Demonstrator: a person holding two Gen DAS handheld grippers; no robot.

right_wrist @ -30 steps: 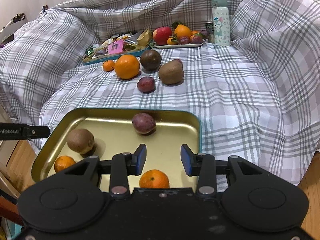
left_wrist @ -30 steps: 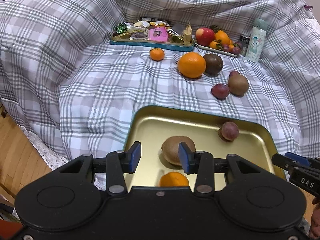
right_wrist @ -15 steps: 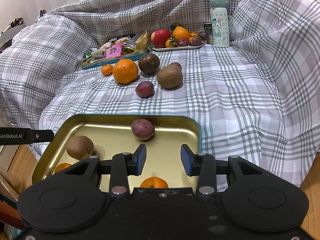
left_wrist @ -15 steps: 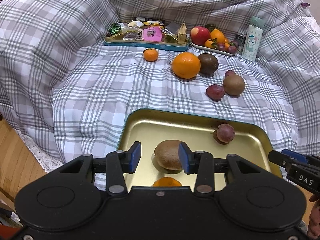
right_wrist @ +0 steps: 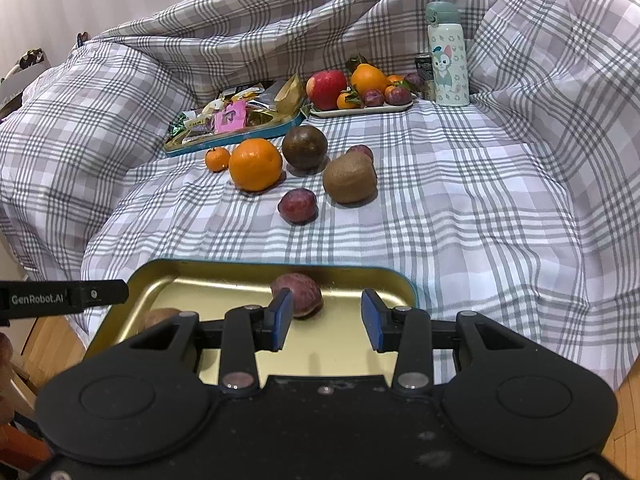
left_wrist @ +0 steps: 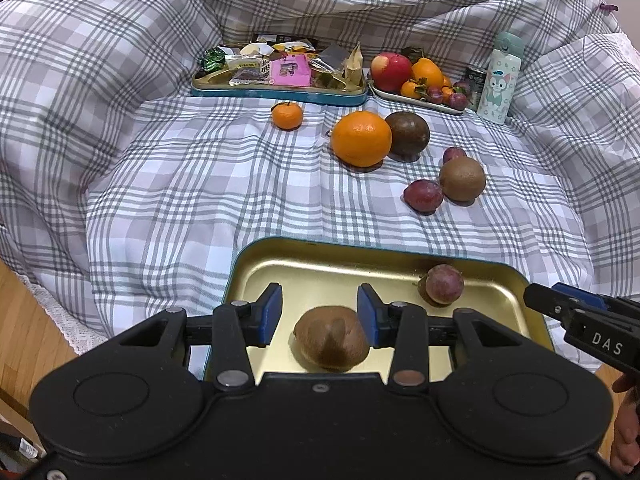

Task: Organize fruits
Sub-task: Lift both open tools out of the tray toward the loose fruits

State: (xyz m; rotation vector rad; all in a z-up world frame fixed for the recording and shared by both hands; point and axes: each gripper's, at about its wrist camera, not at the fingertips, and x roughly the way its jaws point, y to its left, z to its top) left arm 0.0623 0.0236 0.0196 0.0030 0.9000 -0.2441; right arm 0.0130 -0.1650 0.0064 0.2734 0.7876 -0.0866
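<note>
A gold tray (left_wrist: 328, 264) (right_wrist: 224, 276) lies at the near edge of the checked bed cover. It holds a kiwi (left_wrist: 331, 344) and a plum (left_wrist: 444, 284) (right_wrist: 298, 294). My left gripper (left_wrist: 319, 314) is open and empty, above the kiwi. My right gripper (right_wrist: 326, 320) is open and empty, above the tray beside the plum. Loose on the cover are a big orange (left_wrist: 361, 139) (right_wrist: 255, 165), a small mandarin (left_wrist: 286, 115), a dark passion fruit (left_wrist: 407, 135), a second kiwi (left_wrist: 462, 179) (right_wrist: 349, 178) and a plum (left_wrist: 423, 195) (right_wrist: 298, 205).
At the back stand a blue tray of snack packets (left_wrist: 280, 76), a white plate of fruit (right_wrist: 360, 108) and a pale flask (left_wrist: 498, 80) (right_wrist: 446, 60). Bunched bedding rises all round. Wooden floor (left_wrist: 24, 344) shows past the cover's near left edge.
Both grippers have drawn back and up from the tray. The mandarins in the tray have dropped out of sight under the gripper bodies. No fruit has moved.
</note>
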